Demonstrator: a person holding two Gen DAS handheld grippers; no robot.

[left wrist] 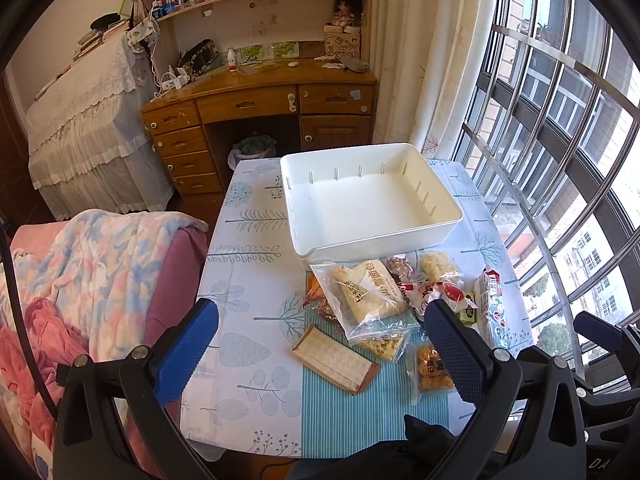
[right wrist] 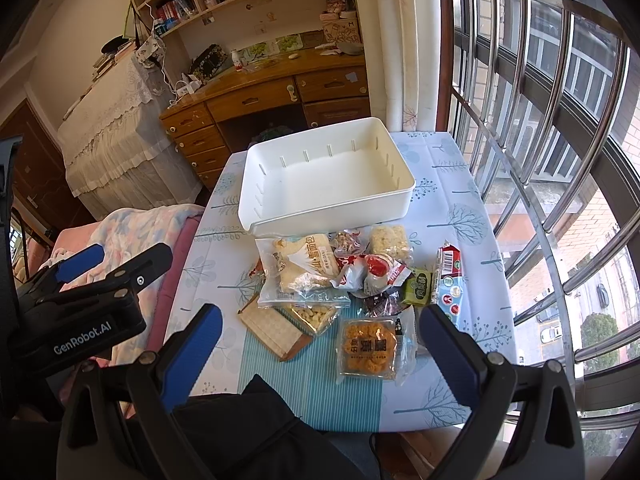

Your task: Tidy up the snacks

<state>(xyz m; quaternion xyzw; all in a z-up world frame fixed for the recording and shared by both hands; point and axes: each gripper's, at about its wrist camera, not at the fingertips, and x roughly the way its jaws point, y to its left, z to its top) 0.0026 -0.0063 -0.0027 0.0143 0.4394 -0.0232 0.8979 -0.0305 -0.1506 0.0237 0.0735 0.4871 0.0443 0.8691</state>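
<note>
An empty white bin (left wrist: 372, 204) (right wrist: 324, 180) stands on the table's far half. In front of it lies a pile of snack packs: a clear zip bag of white crackers (left wrist: 364, 292) (right wrist: 300, 268), a tan wafer pack (left wrist: 336, 360) (right wrist: 272, 332), an orange cookie pack (left wrist: 432, 364) (right wrist: 368, 344), a red-white wrapper (right wrist: 376, 272), a green pack (right wrist: 418, 286) and a tall carton (left wrist: 490, 300) (right wrist: 448, 276). My left gripper (left wrist: 320, 316) is open and empty above the near table. My right gripper (right wrist: 320, 316) is open and empty over the cookie pack.
The table (left wrist: 248, 280) has a tree-print cloth and stands against a barred window (left wrist: 560, 140) on the right. A sofa with a blanket (left wrist: 92, 280) is at left. A wooden desk (left wrist: 260, 100) stands behind. The left gripper body (right wrist: 80, 300) shows in the right view.
</note>
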